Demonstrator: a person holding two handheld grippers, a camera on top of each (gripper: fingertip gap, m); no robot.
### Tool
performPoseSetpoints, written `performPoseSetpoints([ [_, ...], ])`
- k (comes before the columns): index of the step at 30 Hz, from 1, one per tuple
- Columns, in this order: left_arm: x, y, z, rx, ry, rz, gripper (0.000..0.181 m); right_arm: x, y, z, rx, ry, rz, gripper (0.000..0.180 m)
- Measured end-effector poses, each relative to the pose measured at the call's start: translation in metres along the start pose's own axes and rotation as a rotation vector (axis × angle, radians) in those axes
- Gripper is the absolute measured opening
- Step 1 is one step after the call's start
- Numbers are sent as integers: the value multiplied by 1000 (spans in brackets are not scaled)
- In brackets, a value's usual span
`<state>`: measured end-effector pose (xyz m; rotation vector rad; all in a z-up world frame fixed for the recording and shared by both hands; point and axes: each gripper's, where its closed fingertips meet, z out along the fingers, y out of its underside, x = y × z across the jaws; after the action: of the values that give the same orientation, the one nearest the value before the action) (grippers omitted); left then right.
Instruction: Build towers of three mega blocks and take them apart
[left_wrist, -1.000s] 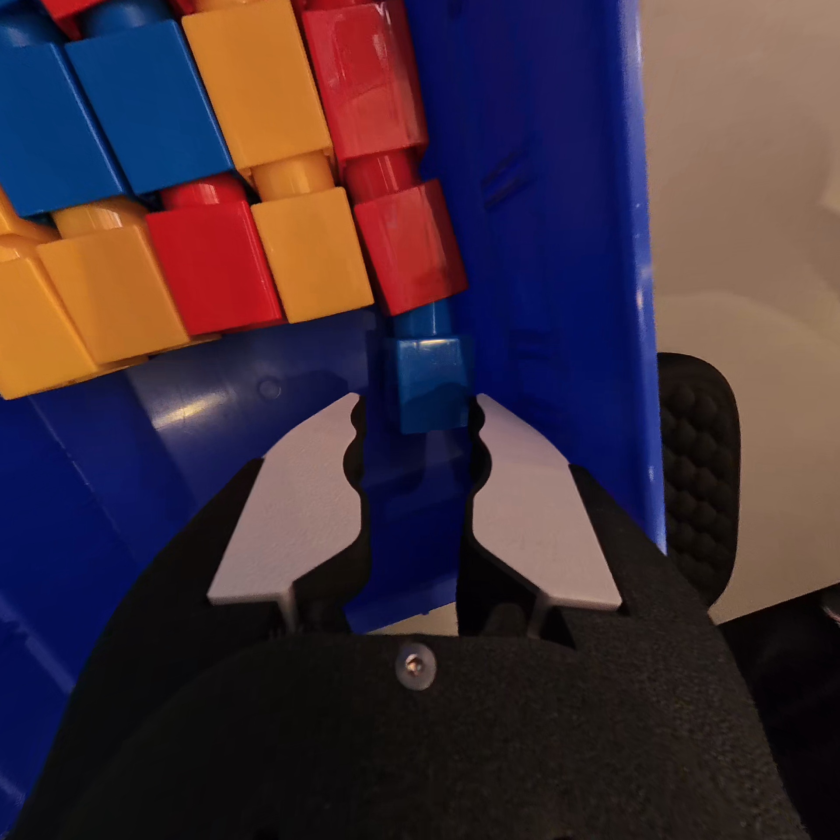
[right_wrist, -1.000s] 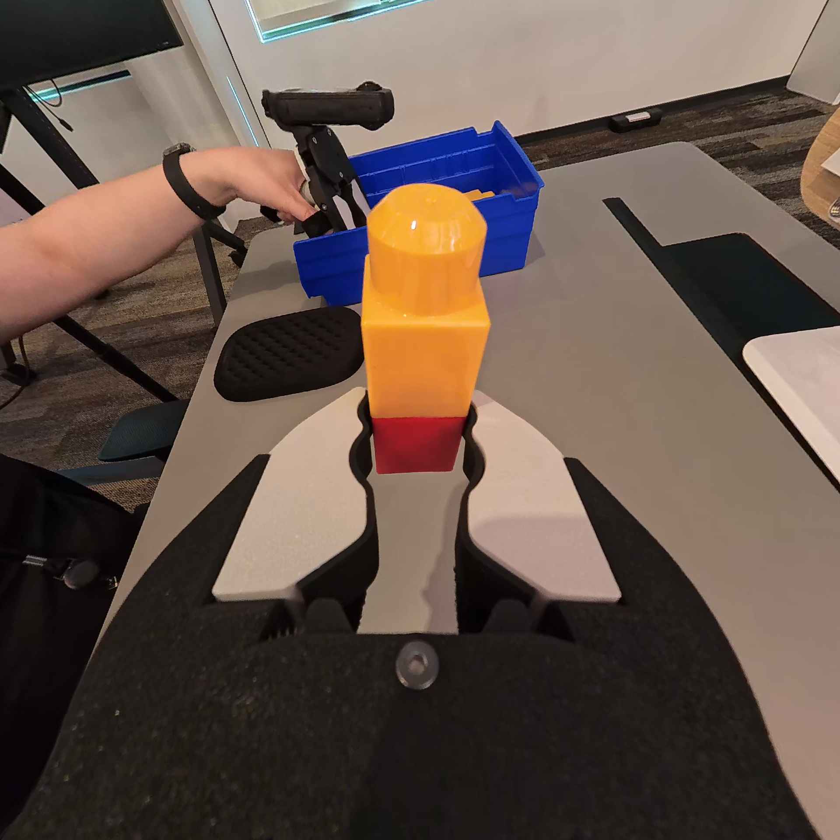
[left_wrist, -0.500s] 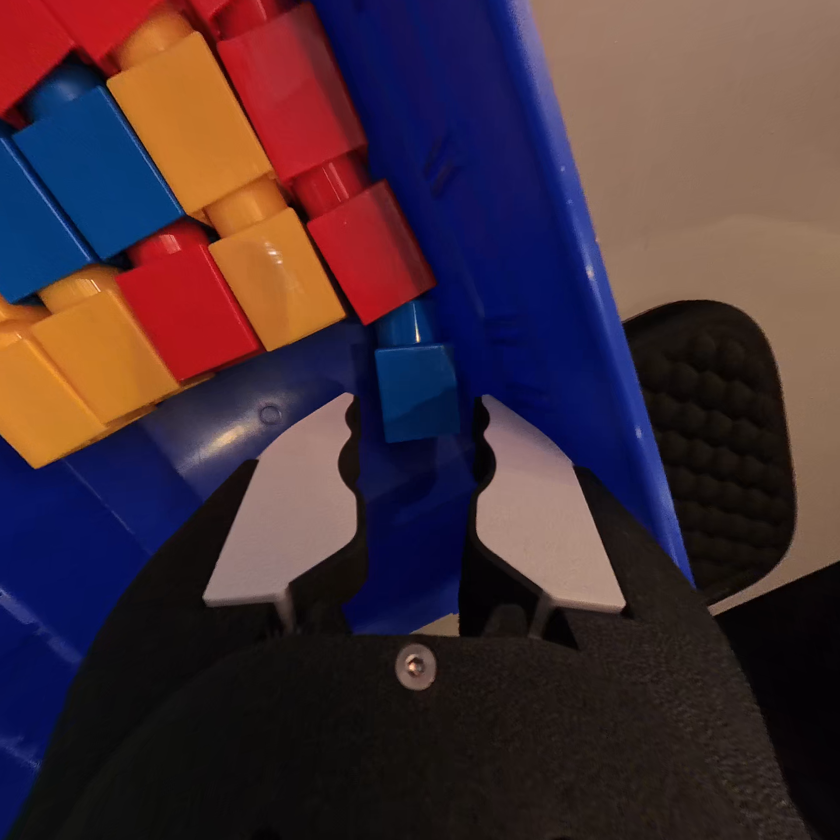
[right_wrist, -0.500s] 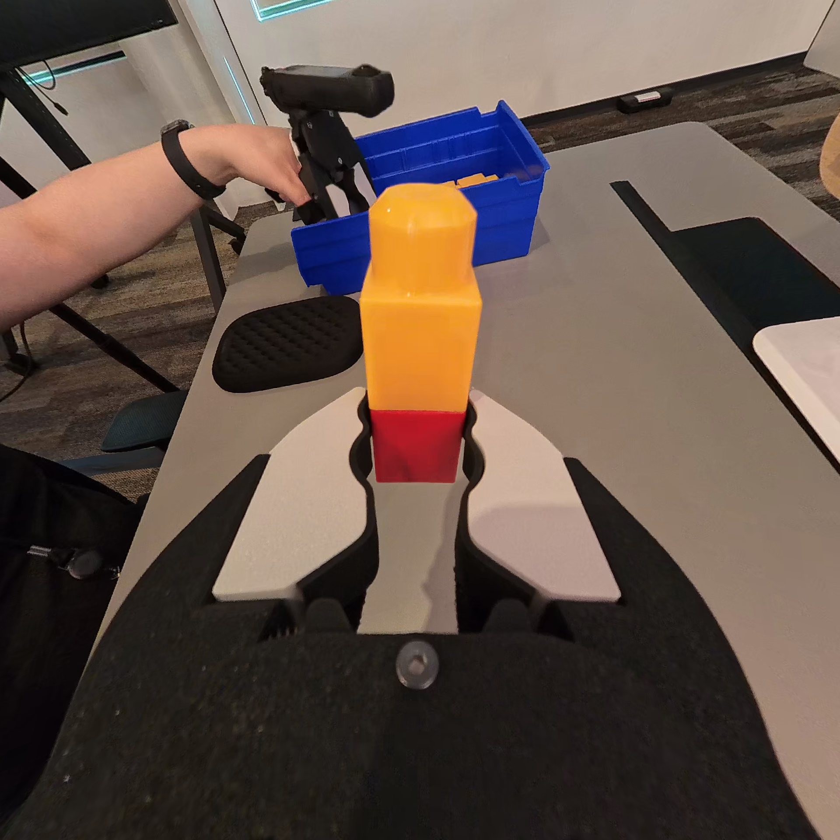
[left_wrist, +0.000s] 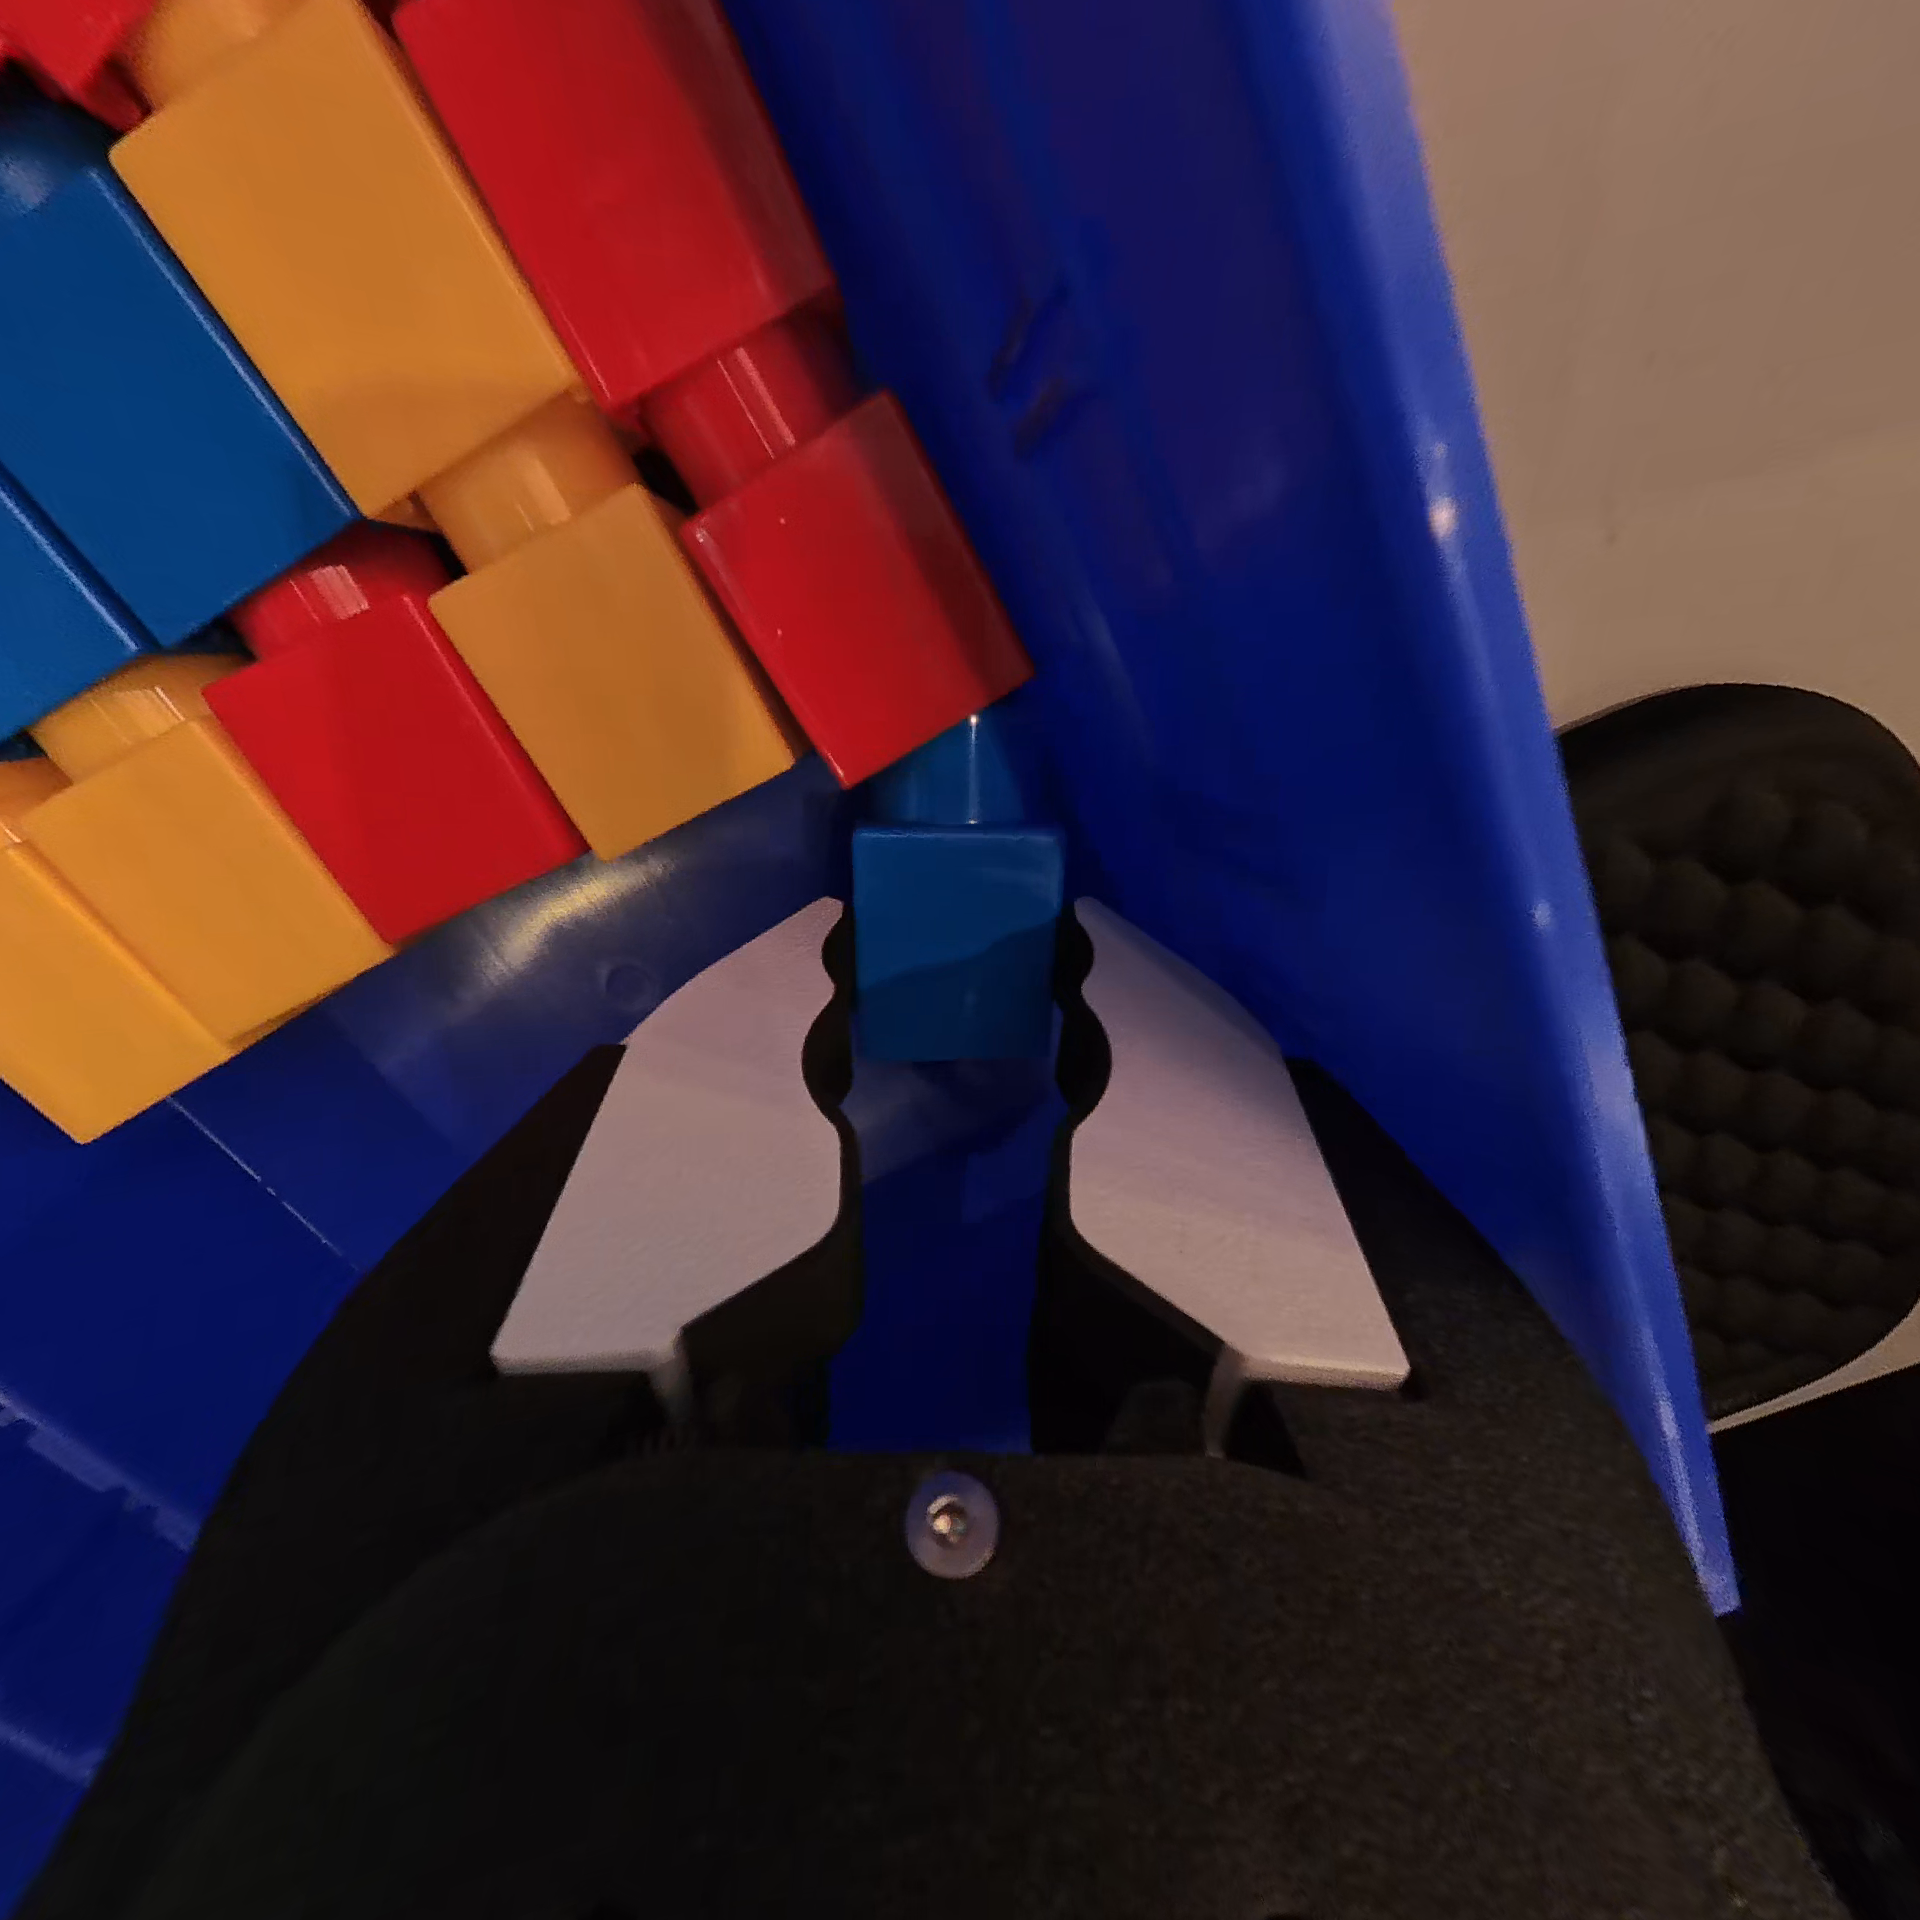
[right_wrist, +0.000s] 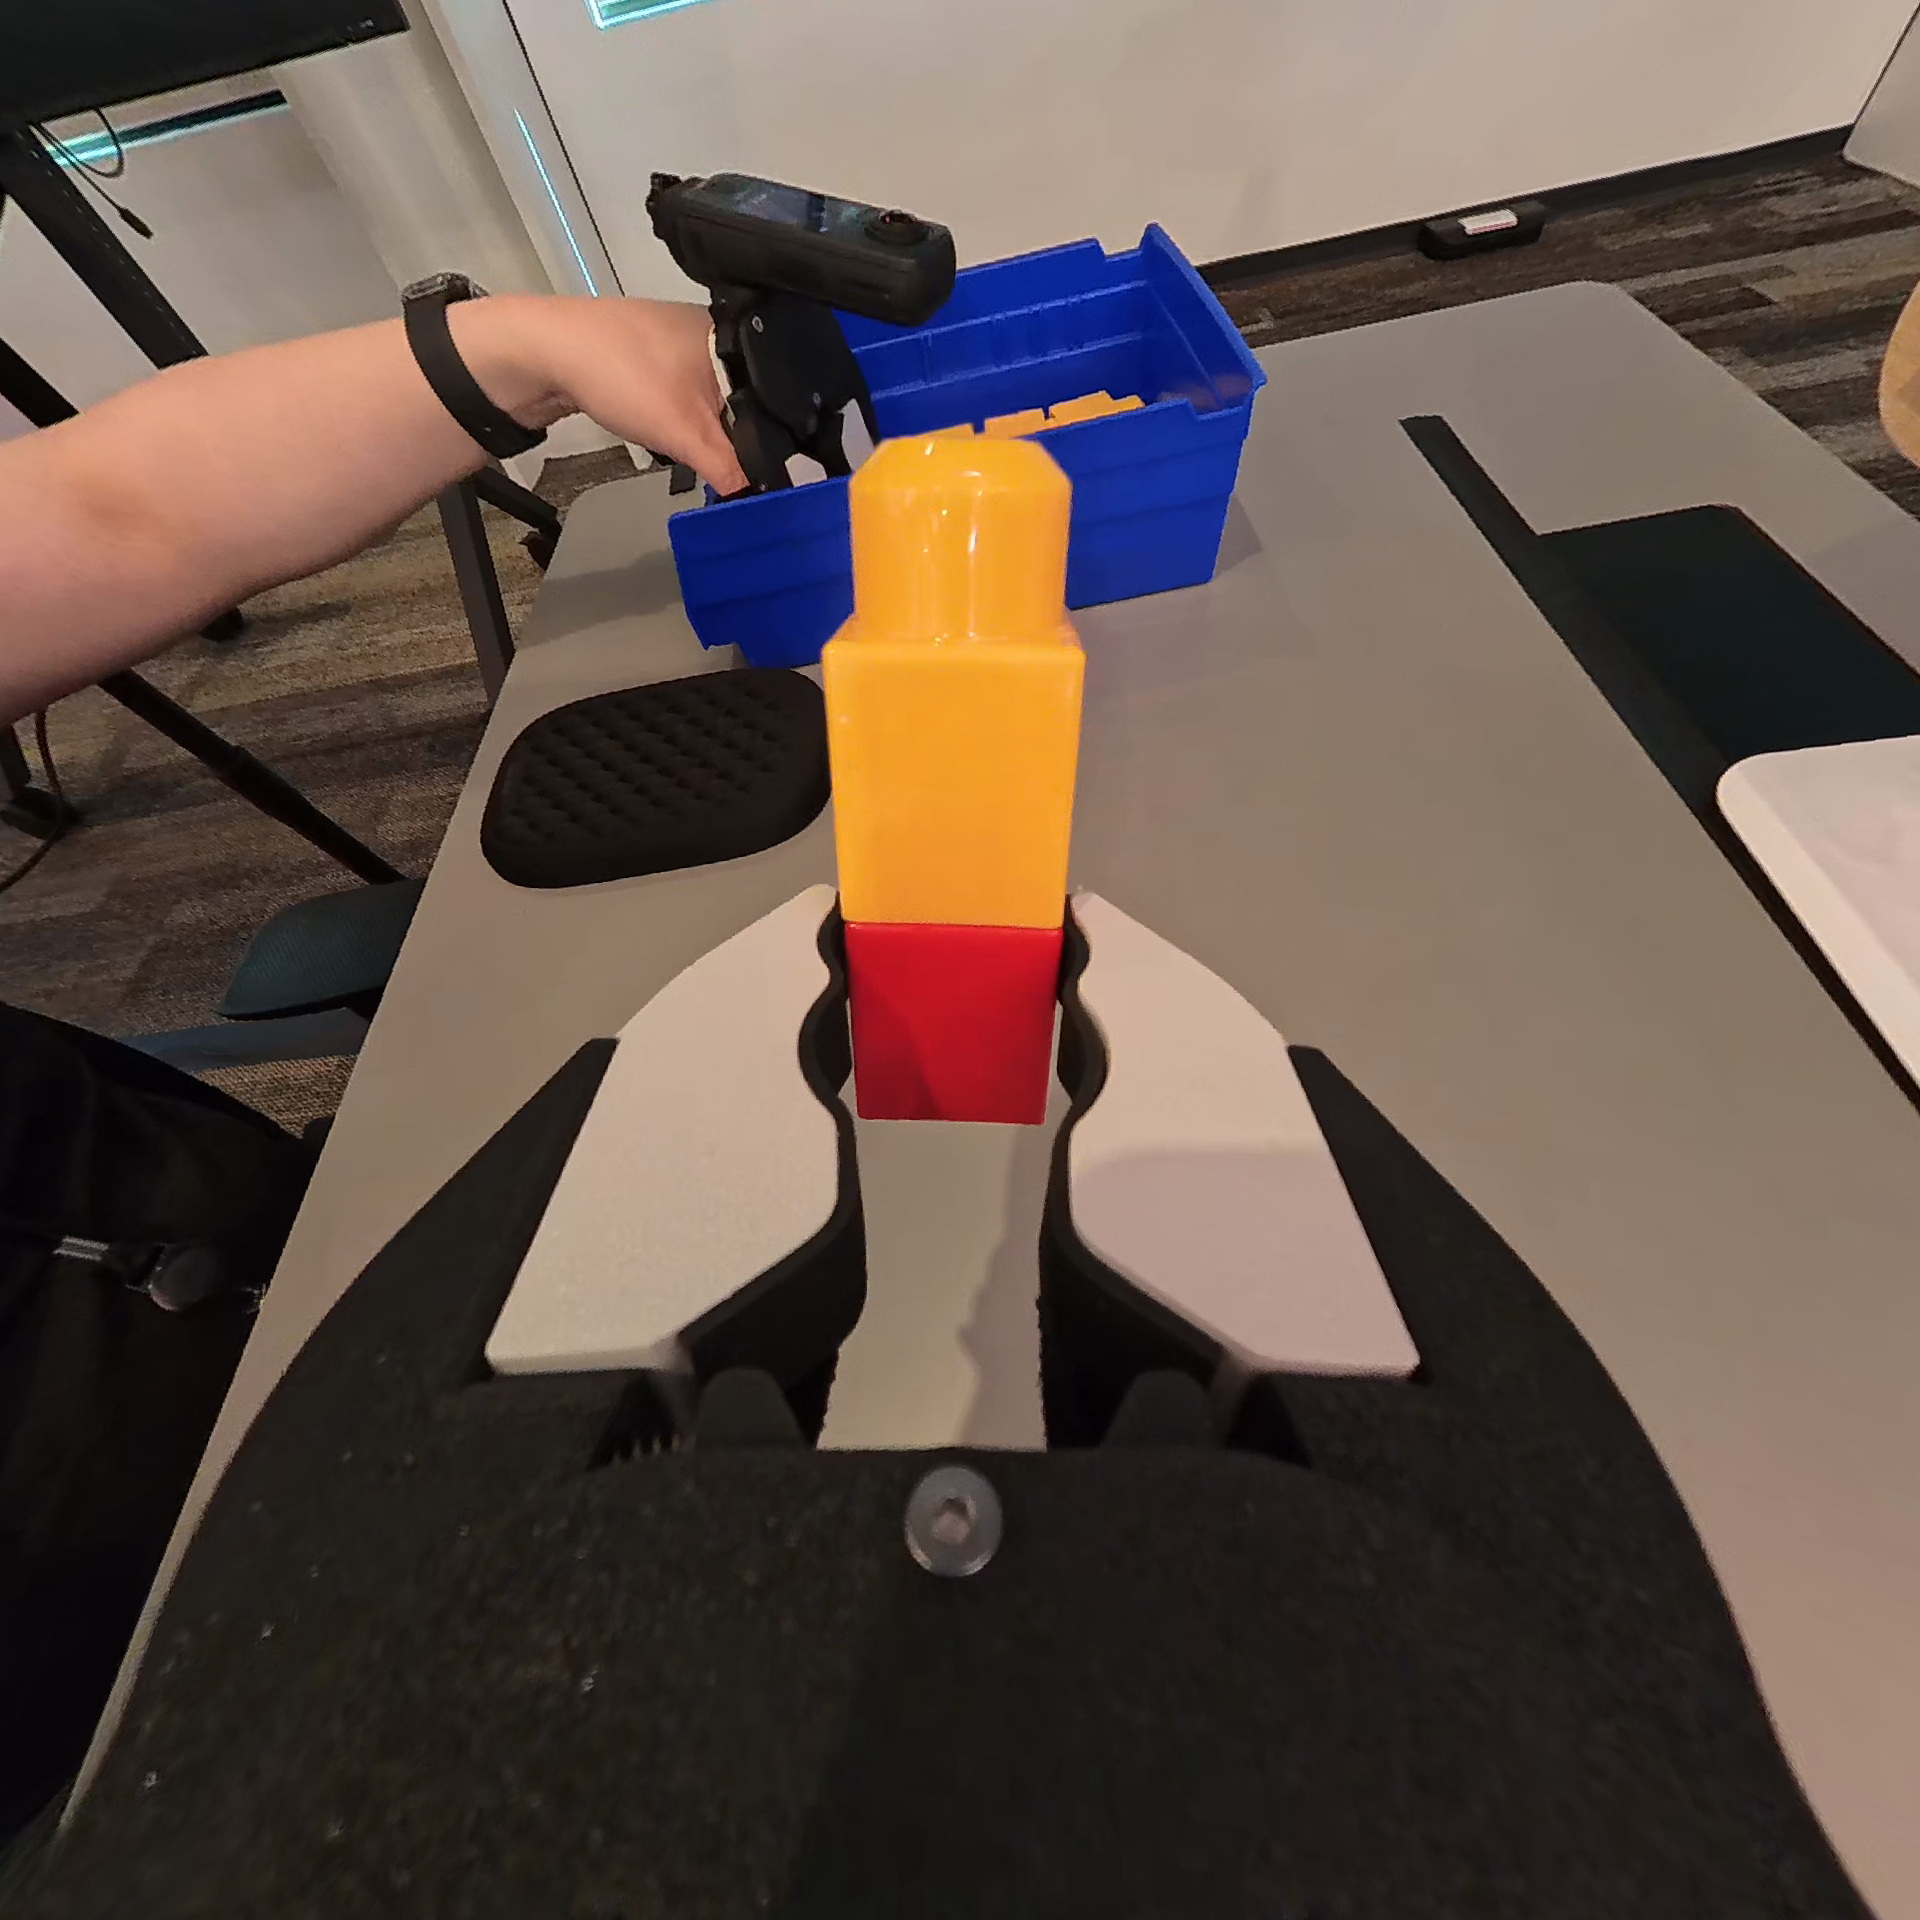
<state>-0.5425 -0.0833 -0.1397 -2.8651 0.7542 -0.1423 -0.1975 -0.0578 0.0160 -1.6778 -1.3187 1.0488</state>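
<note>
Left gripper (left_wrist: 956, 982) sits inside the blue bin (left_wrist: 1226, 499) in the left wrist view, its two pale fingers pressed against the sides of a small blue block (left_wrist: 956, 945) that lies on the bin floor with its stud pointing toward 12 o'clock. That stud meets a red block (left_wrist: 852, 582) at about 11 o'clock, the nearest of a tight pack of red, yellow and blue blocks (left_wrist: 312, 468) filling the view from 9 to 12 o'clock. The bin's side wall rises from 12 down to 4 o'clock, touching or nearly touching the blue block's right side; beyond it at 3 o'clock lies a black dimpled pad (left_wrist: 1766, 997) on the pale worktop (left_wrist: 1714, 312). In the right wrist view, the right gripper (right_wrist: 951, 1008) pinches a red block (right_wrist: 951, 1018) between its fingertips, low over the grey worktop (right_wrist: 1403, 831); whether the block rests on the surface I cannot tell. A yellow block (right_wrist: 954, 769) stands upright on the red one, its rounded stud at 12 o'clock, making a two-block stack. Behind it, the blue bin (right_wrist: 1143, 488) sits near the far edge, with yellow blocks showing inside. At 11 o'clock a person's hand (right_wrist: 613, 384), a dark band on the wrist, holds the left gripper (right_wrist: 790, 416) down into the bin's left end. The black dimpled pad (right_wrist: 655, 779) lies at 10 o'clock, just in front of the bin.
</note>
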Motion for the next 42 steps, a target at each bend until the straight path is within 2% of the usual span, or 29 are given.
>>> performPoseSetpoints([
  [6,-5,7,-19,104,0,-15,37,0,-12,-4,106,-28,3,36],
  [12,-9,0,-72,308,30,-71,36,10,-12,-3,180,-61,79,36],
  [16,0,-23,-113,493,72,-78,36,21,-8,1,224,-74,147,36],
  [18,20,-44,-140,649,167,-57,36,28,1,7,214,-69,178,36],
  [21,75,-79,-193,976,439,-1,36,30,2,14,221,-70,220,36],
  [24,131,-105,-246,1250,733,61,35,8,-27,12,289,-105,163,35],
  [26,161,-122,-271,1343,874,99,35,-11,-48,9,337,-125,117,35],
  [33,245,-194,-301,1393,1060,247,36,-53,-79,-9,377,-203,86,36],
  [38,287,-218,-301,1403,1220,330,36,-58,-77,-22,340,-225,91,35],
  [42,299,-227,-283,1425,1197,383,36,-50,-69,-26,300,-174,66,36],
])
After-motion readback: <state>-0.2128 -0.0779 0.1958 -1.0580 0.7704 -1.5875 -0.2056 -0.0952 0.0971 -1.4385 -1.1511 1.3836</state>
